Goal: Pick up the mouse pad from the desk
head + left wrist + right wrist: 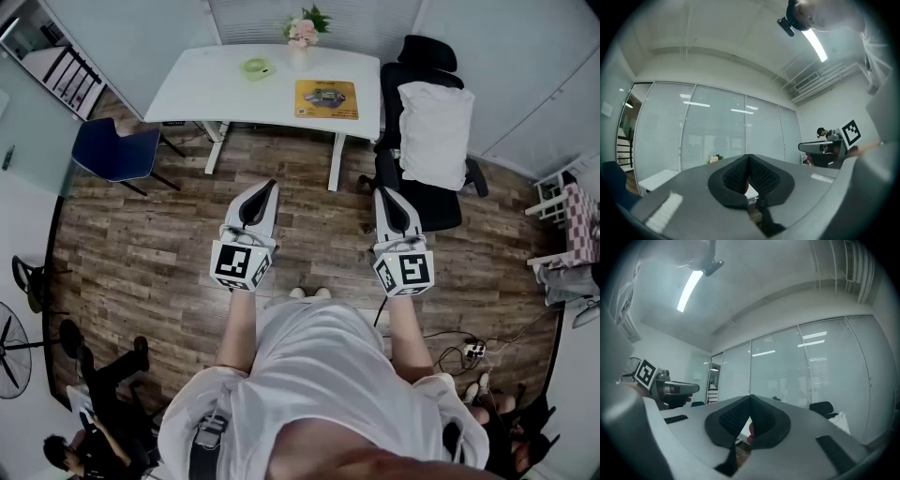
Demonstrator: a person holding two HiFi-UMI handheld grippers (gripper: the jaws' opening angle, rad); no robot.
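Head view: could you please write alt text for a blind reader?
A person holds the left hand-held gripper and right hand-held gripper, both shut, over a wood floor, facing a white desk bearing a yellow mouse pad.

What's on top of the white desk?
A yellow mouse pad lies flat toward the right end of the desk, a small green object to its left, flowers at the back edge. Anything beneath the pad is covered.
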